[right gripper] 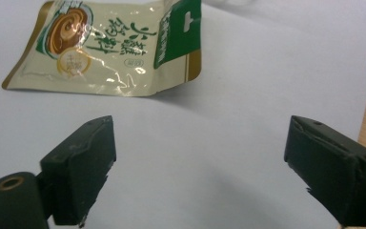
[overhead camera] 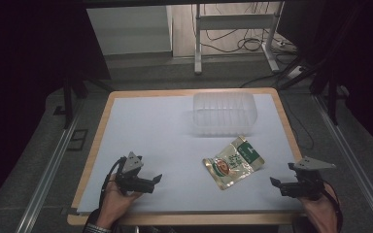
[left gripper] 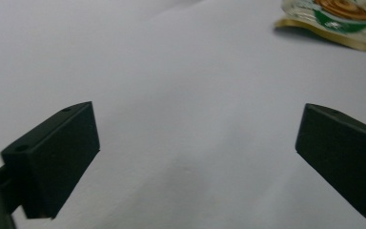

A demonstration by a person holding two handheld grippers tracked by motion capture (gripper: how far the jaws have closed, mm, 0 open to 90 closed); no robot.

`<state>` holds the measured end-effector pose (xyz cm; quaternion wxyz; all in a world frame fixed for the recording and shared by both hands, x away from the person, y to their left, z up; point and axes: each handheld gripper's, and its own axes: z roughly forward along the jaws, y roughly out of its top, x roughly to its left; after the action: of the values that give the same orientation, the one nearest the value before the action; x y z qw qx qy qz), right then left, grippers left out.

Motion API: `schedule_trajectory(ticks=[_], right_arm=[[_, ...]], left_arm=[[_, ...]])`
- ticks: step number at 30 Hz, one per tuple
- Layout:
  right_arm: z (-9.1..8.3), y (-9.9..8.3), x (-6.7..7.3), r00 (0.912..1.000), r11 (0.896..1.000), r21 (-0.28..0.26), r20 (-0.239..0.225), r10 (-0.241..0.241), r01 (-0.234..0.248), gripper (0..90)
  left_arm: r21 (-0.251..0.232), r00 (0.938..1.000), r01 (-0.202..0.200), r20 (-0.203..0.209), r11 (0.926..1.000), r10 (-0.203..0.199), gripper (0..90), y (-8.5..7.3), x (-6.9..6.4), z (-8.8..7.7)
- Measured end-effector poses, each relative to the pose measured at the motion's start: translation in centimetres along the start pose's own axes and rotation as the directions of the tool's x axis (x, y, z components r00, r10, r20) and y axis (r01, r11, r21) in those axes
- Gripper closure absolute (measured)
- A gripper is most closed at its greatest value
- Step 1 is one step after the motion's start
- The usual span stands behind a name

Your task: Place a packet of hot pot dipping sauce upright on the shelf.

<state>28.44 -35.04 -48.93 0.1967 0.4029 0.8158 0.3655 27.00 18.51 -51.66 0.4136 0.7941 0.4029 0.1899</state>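
My left gripper rested low at the near left of the white table, jaws wide apart with nothing between them. My right gripper sat near the right edge, jaws likewise spread and empty. Between them and a little farther off lay the snack packet, flat. Beyond it stood the clear plastic container.

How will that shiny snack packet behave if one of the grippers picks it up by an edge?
The snack packet looks like thin glossy foil lying nearly flat, so it is probably light and would likely droop when lifted by an edge. Its glare suggests a slick surface that may slip between the pads. Pushed, it would probably slide across the smooth white table rather than roll.
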Motion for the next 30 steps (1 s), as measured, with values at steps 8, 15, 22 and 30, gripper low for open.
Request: schedule_trajectory(ticks=[8,15,22,30], right_arm=[[-0.15,-0.17,-0.61,0.9977,0.999,-0.031,-0.054,0.041,-0.042,3.2],[0.4,-0.26,-0.57,0.9976,1.0,0.006,-0.064,0.027,-0.026,1.3],[0.4,-0.21,-0.75,0.9972,1.0,0.008,-0.07,0.027,-0.026,1.2],[0.48,0.07,-0.68,0.9954,0.999,0.001,-0.091,0.032,-0.032,0.4]], left_arm=[[-0.013,0.9995,-0.006,0.032,0.9999,0.006,0.5,-0.4,0.25,-0.3],[-0.02,0.9988,-0.007,0.048,0.9998,0.008,0.3,-0.51,0.22,-0.17],[-0.05,0.9961,-0.017,0.086,0.9986,0.021,0.2,-0.48,0.06,-0.34],[-0.056,0.9939,-0.034,0.103,0.9979,0.039,0.2,-0.46,-0.18,-0.33]])
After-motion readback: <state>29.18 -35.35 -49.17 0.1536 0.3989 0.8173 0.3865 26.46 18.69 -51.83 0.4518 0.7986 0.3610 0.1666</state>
